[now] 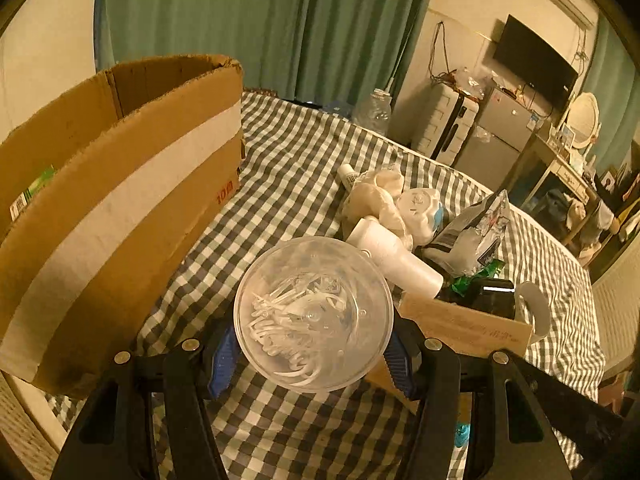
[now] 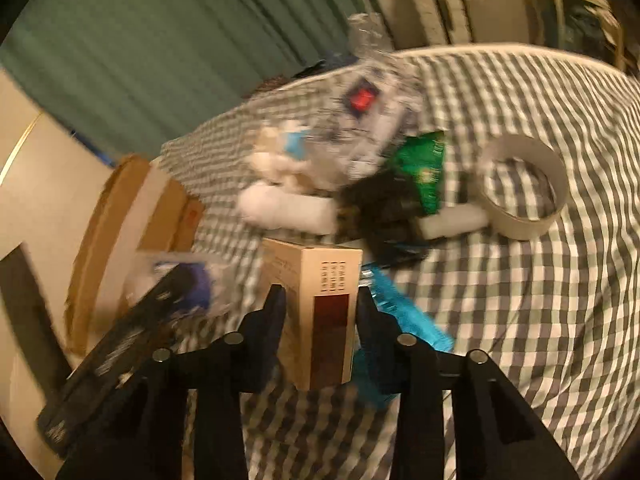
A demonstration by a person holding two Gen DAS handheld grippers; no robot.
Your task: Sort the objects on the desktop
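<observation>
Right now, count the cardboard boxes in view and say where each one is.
2. The big open cardboard box stands at the left on the checked cloth. The small beige carton sits between the right gripper's fingers. Others may hide under the pile.

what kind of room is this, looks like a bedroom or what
Most likely a small bedroom or studio flat: the things lie on a checked sheet over what looks like a bed, with green curtains behind, a wall-mounted TV and a small fridge alongside.

Red "10" on cardboard box point(image 1: 120, 208)
</observation>
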